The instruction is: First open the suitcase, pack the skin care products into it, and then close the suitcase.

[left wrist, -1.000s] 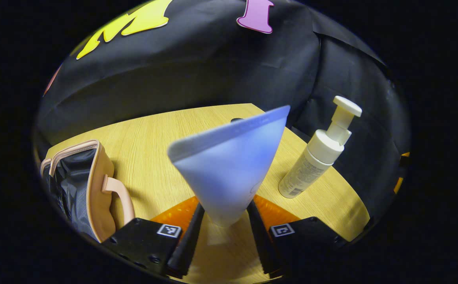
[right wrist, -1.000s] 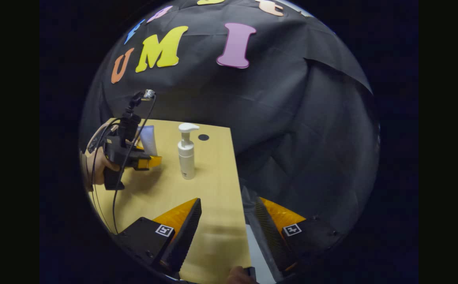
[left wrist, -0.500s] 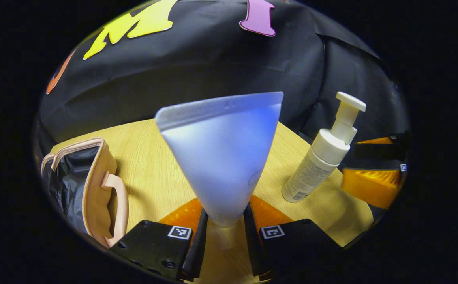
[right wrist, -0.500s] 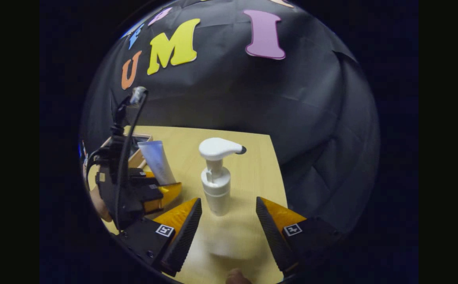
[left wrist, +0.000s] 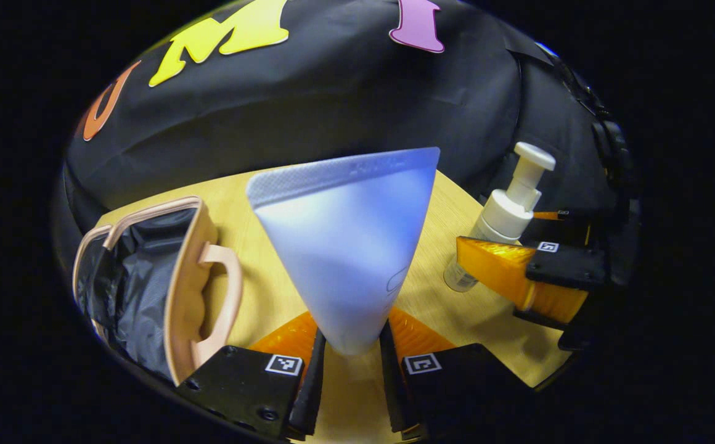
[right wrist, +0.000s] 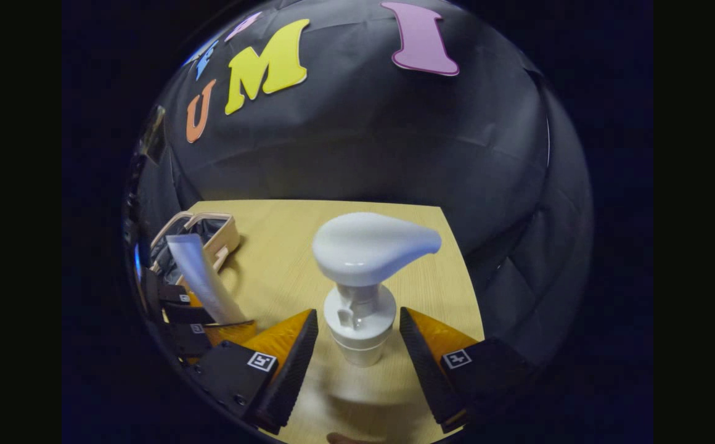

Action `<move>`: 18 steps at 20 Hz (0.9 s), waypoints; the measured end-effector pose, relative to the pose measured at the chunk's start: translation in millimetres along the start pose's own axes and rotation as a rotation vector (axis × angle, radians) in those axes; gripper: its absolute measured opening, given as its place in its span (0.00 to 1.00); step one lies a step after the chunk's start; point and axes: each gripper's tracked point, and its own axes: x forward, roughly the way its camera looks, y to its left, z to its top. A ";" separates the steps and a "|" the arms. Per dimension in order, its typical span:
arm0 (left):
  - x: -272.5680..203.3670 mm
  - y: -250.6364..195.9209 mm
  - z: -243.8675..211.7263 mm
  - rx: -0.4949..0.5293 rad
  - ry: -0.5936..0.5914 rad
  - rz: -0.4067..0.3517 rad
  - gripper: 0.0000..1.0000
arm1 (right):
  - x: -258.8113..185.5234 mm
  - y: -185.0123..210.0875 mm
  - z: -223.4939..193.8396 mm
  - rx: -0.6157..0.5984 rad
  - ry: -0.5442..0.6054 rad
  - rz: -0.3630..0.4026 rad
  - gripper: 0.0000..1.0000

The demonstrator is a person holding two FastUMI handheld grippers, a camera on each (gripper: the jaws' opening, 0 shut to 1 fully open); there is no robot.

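Note:
My left gripper (left wrist: 348,354) is shut on the narrow end of a pale blue tube (left wrist: 348,246), held upright above the table. The open pink suitcase (left wrist: 166,283) with dark lining stands to its left. A white pump bottle (left wrist: 505,216) stands at the right, between the fingers of the other gripper (left wrist: 518,271). In the right gripper view, my right gripper (right wrist: 357,351) is open, its fingers on either side of the pump bottle (right wrist: 363,277) without touching it. The tube (right wrist: 200,283) and suitcase (right wrist: 209,237) show at the left there.
The wooden table (right wrist: 308,246) ends at the black cloth wall behind and to the right. The table's right edge (right wrist: 456,259) lies close to the pump bottle.
My right gripper has moved forward until its open fingers straddle the pump bottle. The left gripper, still holding the tube, has shifted a little toward the suitcase.

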 end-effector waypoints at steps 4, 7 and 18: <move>-62.9 13.2 14.8 -0.047 -0.032 0.014 0.45 | 4.5 0.4 -3.0 0.002 0.007 -0.035 0.74; -115.9 37.1 19.8 -0.082 -0.035 0.046 0.45 | 1.9 -3.1 -1.8 0.039 0.008 -0.069 0.51; -180.7 235.0 2.1 -0.149 -0.016 0.217 0.45 | -73.0 64.6 -13.2 0.074 0.058 -0.062 0.49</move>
